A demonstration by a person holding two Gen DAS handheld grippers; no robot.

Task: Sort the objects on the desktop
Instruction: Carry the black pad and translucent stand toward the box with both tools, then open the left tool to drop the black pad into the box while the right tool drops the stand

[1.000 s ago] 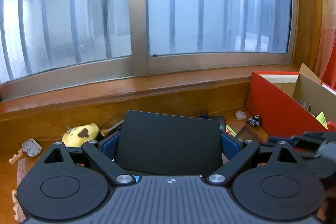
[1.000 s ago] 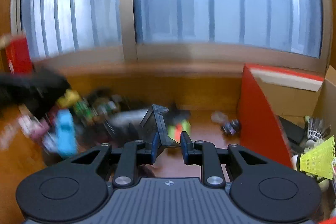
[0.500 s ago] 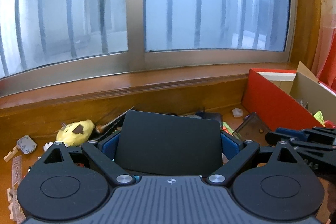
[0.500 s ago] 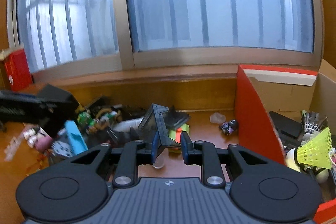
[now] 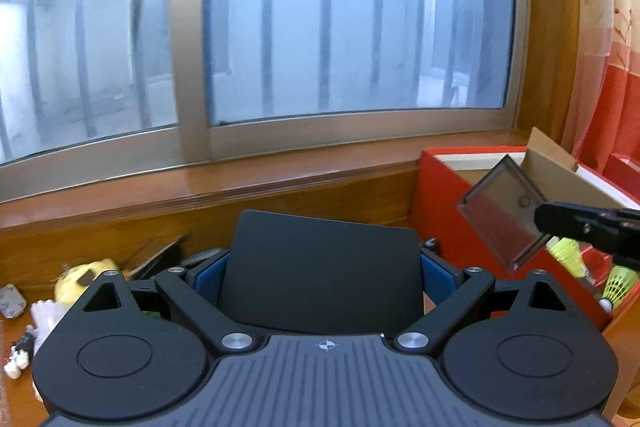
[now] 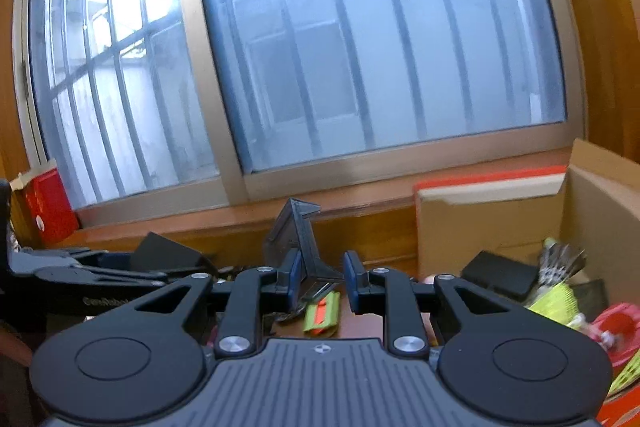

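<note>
My left gripper is shut on a flat black rectangular pad that fills the gap between its blue-padded fingers. My right gripper holds a smoky transparent plastic box, raised above the desk; its jaws look slightly parted around the box. In the left wrist view the same box hangs from the right gripper's fingers in front of the red cardboard box. The red box's open inside lies to the right in the right wrist view.
A yellow plush toy and small toys lie on the wooden desk at left. Yellow shuttlecocks and a black case lie inside the red box. A green-orange item lies below the right gripper. A wooden windowsill runs behind.
My right gripper has lifted the transparent box off the desk and carried it right, towards the red box. My left gripper has risen slightly with the black pad still in it.
</note>
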